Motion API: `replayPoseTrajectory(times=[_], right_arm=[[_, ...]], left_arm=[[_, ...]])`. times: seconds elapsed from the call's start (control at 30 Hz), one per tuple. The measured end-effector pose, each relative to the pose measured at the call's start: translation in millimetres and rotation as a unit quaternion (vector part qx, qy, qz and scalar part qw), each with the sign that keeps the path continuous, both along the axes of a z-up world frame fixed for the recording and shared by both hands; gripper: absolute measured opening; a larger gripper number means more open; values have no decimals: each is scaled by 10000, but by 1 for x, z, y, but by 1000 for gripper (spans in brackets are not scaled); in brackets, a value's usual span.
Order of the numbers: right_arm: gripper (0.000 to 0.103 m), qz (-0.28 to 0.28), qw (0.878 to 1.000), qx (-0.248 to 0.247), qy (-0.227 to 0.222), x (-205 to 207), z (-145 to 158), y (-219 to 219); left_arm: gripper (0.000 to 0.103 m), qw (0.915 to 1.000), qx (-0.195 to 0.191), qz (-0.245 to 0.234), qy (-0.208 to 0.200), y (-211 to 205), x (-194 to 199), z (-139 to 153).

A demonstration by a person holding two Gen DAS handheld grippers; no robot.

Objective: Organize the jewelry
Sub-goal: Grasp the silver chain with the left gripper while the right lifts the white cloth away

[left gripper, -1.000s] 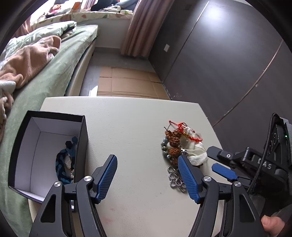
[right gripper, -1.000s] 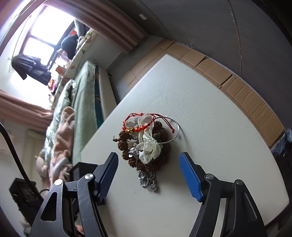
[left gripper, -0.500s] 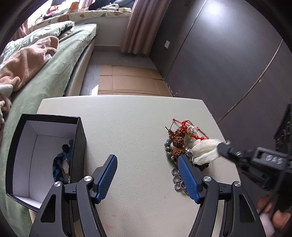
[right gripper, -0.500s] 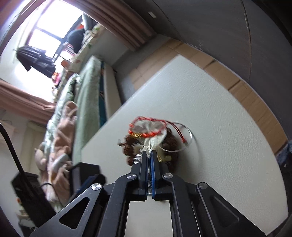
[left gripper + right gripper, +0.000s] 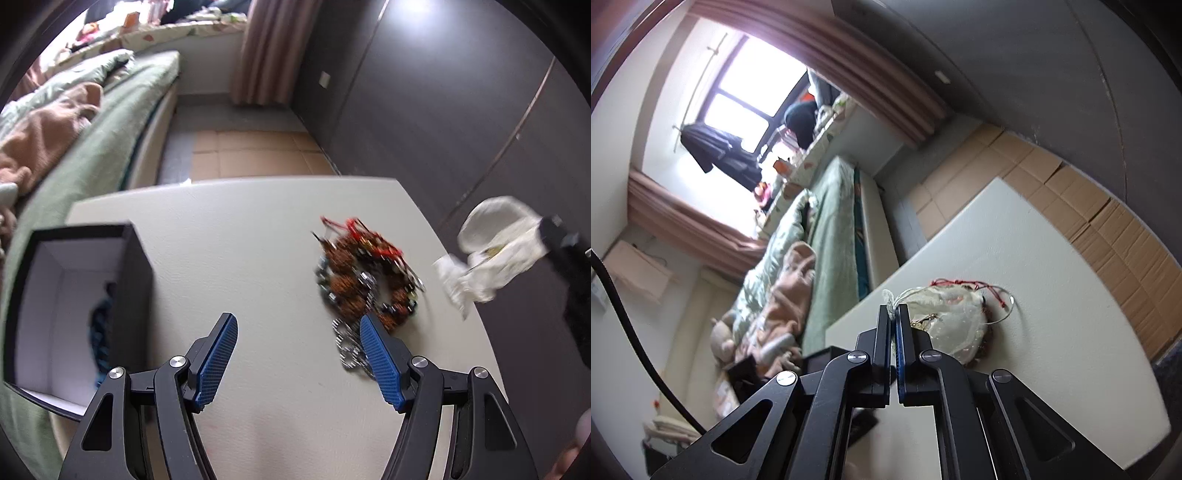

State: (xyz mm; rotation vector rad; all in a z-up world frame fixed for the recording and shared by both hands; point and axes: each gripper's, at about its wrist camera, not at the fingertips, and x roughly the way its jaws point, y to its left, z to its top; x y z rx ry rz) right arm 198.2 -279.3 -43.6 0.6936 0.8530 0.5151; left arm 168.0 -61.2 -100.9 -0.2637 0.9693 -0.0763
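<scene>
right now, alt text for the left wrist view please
The right tool holds a white sheer pouch in the air at the right, above a pale table. Bead bracelets lie heaped on it; an open black box stands left, beyond the open left tool.

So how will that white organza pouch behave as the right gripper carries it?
The white organza pouch hangs crumpled from the right gripper, so it is probably floppy and light. Pinched only by its thin top, it may swing, and could slip if jerked.

No legible text (image blurred)
</scene>
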Motion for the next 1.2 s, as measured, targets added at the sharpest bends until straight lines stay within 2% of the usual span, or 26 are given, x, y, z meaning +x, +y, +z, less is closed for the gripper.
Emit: replayPoseTrajectory(times=[0.1,0.23,0.47,0.6,0.73,0.8,0.87,0.9,0.93,1.03,1.2], right_arm=[[4,-111,9998,110,-129,-10,9,-10],[4,-240,9994,12,-233,-15,17,-19],[4,-332,9994,2,-11,-9,10,-31],[4,-311,9995,-24,14,-10,10,-33],[4,-255,9996,-70,51,-8,9,-33],[4,-233,9996,-114,86,-7,7,-33],[4,-215,9996,-138,130,-7,5,-32],[4,-210,9996,-148,146,-6,5,-31],[4,-204,9995,-161,161,-6,4,-30],[4,-169,9994,-221,187,-5,3,-27],[4,-116,9991,-317,262,-6,-2,-24]], left_arm=[[70,9998,132,-175,16,-13,0,-4],[70,9988,255,-413,54,-29,1,-11],[70,9966,591,-572,105,-53,2,-27],[70,9959,740,-527,24,-57,3,-28],[69,9939,846,-703,65,-66,1,-30],[62,9916,1052,-753,25,-70,-2,-30],[32,9893,1206,-811,-84,-72,-4,-30],[28,9900,1143,-825,-69,-69,-4,-29],[16,9914,1010,-835,-20,-66,-3,-28],[15,9955,491,-806,128,-52,-2,-26],[15,9974,137,-710,5,-35,-8,-10]])
